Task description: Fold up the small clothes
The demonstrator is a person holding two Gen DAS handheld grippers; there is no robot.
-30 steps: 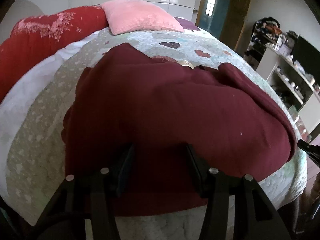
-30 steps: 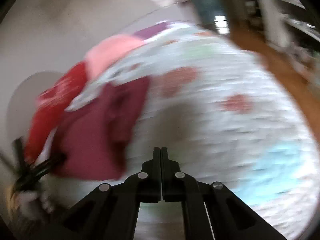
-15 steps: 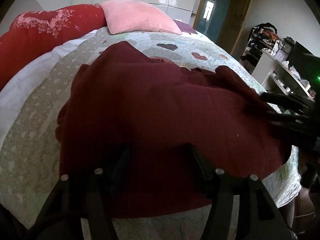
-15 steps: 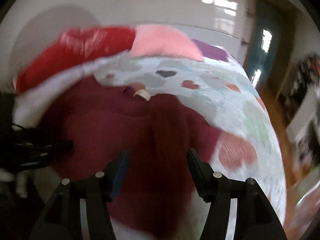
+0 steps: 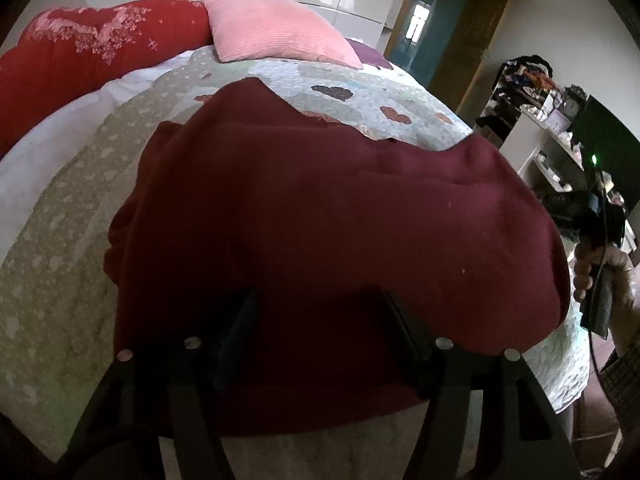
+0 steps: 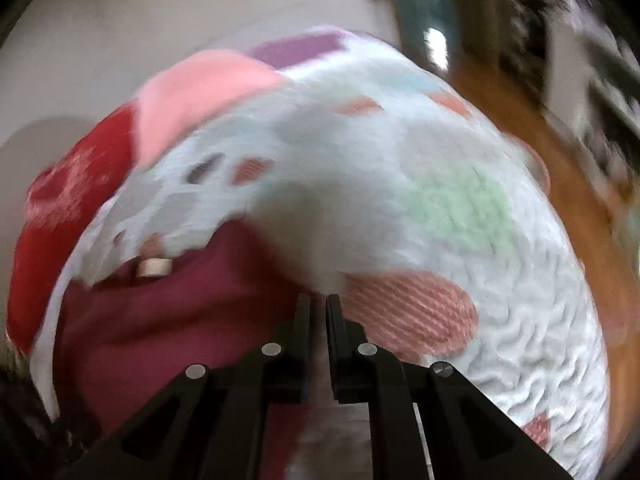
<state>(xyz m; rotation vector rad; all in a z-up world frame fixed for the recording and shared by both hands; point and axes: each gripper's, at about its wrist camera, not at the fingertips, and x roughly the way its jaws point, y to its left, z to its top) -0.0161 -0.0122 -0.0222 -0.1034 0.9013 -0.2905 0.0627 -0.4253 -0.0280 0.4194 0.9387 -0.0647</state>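
Note:
A maroon sweater (image 5: 340, 220) lies spread on the quilted bed (image 5: 380, 92), its collar at the far side. My left gripper (image 5: 319, 300) hovers over the sweater's near hem. Its jaws are opening, with cloth below the fingers and the pads not pressing on it. In the blurred right wrist view the sweater (image 6: 160, 320) lies to the left, with a pale collar label (image 6: 154, 267). My right gripper (image 6: 318, 300) is closing to a narrow slit, and the sweater's right edge runs up into its tips. A hand (image 5: 600, 268) holds that gripper at the sweater's right side.
A pink pillow (image 5: 276, 28) and a red pillow (image 5: 92, 52) lie at the head of the bed. White shelves (image 5: 552, 148) with clutter stand to the right, past a strip of wooden floor (image 6: 520, 120). The quilt (image 6: 440, 160) stretches bare to the right of the sweater.
The right gripper was open over the sleeve half a second ago; now it is nearly shut and has swung right. The left jaws stand slightly wider. The sweater's body has not moved.

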